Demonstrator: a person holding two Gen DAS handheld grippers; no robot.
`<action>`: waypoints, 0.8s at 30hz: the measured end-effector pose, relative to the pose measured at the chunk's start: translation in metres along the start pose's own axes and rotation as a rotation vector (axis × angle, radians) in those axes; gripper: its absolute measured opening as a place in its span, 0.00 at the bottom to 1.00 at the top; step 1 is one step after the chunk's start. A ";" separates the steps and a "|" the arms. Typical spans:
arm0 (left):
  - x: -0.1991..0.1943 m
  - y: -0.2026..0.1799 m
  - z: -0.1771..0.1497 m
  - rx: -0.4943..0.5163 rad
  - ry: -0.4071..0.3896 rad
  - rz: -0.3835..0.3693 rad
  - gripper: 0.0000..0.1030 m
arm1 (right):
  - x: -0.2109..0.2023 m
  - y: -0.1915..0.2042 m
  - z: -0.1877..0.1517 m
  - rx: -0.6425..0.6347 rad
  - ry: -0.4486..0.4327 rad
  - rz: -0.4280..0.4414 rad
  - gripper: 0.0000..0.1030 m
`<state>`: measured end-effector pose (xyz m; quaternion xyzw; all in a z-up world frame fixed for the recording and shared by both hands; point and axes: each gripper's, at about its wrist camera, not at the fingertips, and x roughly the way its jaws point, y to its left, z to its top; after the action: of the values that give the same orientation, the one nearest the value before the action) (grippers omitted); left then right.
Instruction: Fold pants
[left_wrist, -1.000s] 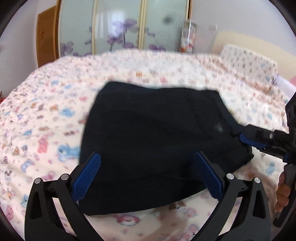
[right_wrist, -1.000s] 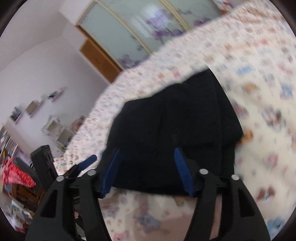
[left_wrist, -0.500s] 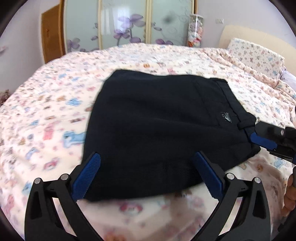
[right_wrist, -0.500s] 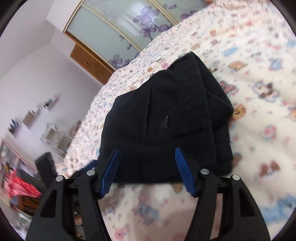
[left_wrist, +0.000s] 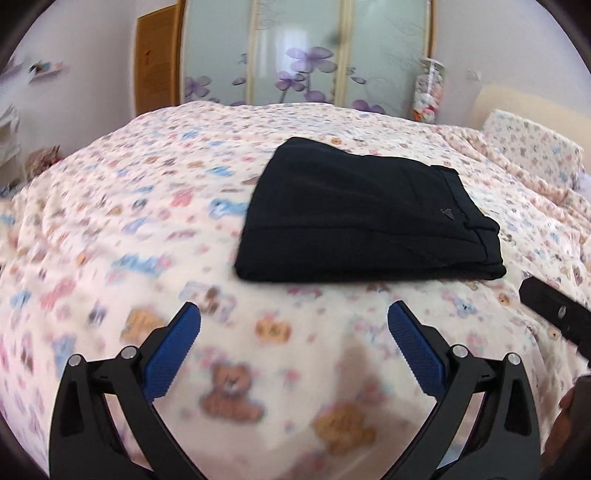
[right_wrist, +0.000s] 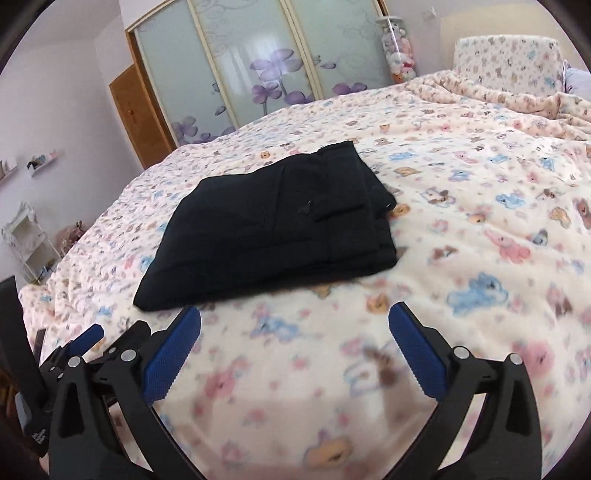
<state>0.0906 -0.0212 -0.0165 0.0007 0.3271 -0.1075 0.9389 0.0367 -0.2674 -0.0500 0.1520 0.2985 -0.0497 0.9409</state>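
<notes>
The black pants (left_wrist: 365, 218) lie folded into a flat rectangle on the bed, waistband at the right side. They also show in the right wrist view (right_wrist: 273, 225). My left gripper (left_wrist: 293, 325) is open and empty, above the bedspread short of the pants' near edge. My right gripper (right_wrist: 294, 325) is open and empty, also short of the pants. Part of the right gripper (left_wrist: 554, 314) shows at the right edge of the left wrist view, and the left gripper (right_wrist: 85, 339) shows at the lower left of the right wrist view.
The bed has a cream bedspread (left_wrist: 147, 229) with teddy bear prints. A matching pillow (right_wrist: 509, 59) lies at the head. Sliding wardrobe doors (left_wrist: 303, 51) with purple flowers stand behind, next to a wooden door (left_wrist: 157, 62) and a white shelf rack (right_wrist: 26, 243).
Both grippers have pulled back from the folded pants toward the near side of the bed. The pants now lie farther ahead, untouched, instead of between the fingers.
</notes>
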 end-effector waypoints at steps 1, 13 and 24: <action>-0.002 0.002 -0.003 -0.006 0.000 0.004 0.98 | 0.000 0.003 -0.003 -0.004 0.000 -0.003 0.99; -0.015 -0.006 -0.015 0.029 -0.032 0.067 0.98 | -0.014 0.022 -0.013 -0.063 -0.052 -0.103 0.99; -0.020 -0.002 -0.017 0.011 -0.050 0.101 0.98 | -0.020 0.047 -0.018 -0.198 -0.113 -0.260 0.99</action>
<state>0.0647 -0.0184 -0.0176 0.0196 0.3027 -0.0615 0.9509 0.0194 -0.2171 -0.0400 0.0157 0.2656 -0.1498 0.9522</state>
